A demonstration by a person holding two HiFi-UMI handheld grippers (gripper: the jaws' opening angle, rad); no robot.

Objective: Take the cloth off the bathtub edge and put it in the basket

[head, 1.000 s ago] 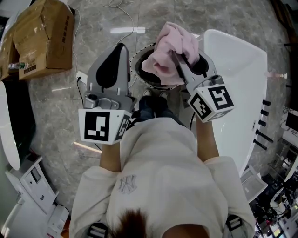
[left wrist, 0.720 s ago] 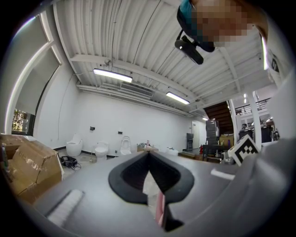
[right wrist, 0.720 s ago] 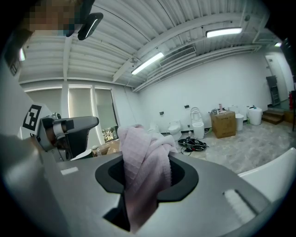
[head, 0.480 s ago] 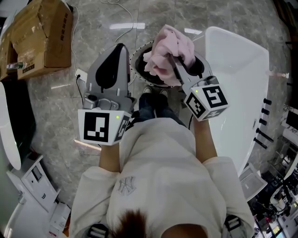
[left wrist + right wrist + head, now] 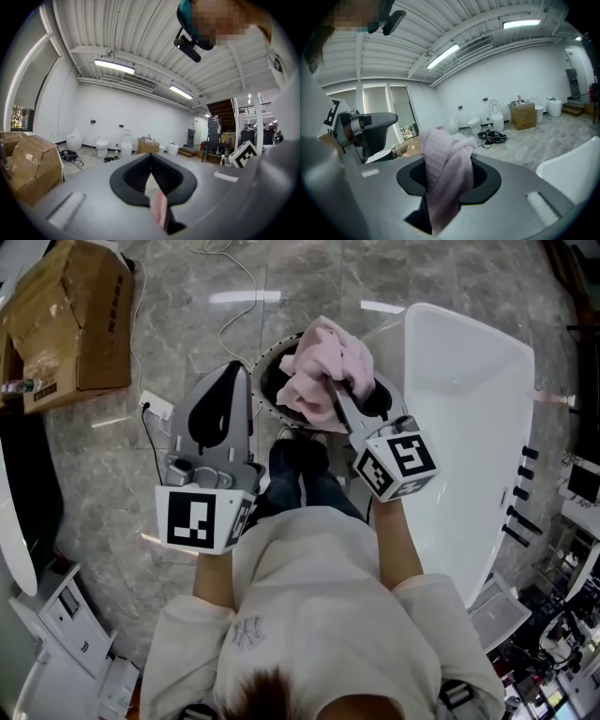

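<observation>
**Fig. 1. Pink cloth held over the basket beside the bathtub end**

Head view, from above. The right gripper (image 5: 328,382) has its jaws clamped on the bunched pink cloth (image 5: 330,352), which hangs over the mouth of the dark round basket (image 5: 264,395). Whether the cloth touches the basket cannot be told. In the right gripper view the cloth (image 5: 447,164) fills the gap between the jaws and drapes down past them. The left gripper (image 5: 246,369) has its jaws drawn together to a narrow seam and grips nothing. Its tip lies just beside the basket's left rim.

Surroundings. The white bathtub (image 5: 469,399) lies to the right, its rounded end just beside the basket. The person's legs (image 5: 300,465) stand on the near side of the basket, between the two grippers. A cardboard box (image 5: 70,324) sits at the upper left, well apart from the basket. A white power strip (image 5: 155,407) lies on the marble floor (image 5: 169,296) near the left gripper, and a cable (image 5: 239,296) trails across the floor beyond it.

Edges and room. The basket is hemmed in by the tub on the right and by the legs on the near side. To its left the floor lies open as far as the box, crossed only by the power strip and the cable. Cluttered shelving (image 5: 567,549) stands past the tub's far side.
</observation>
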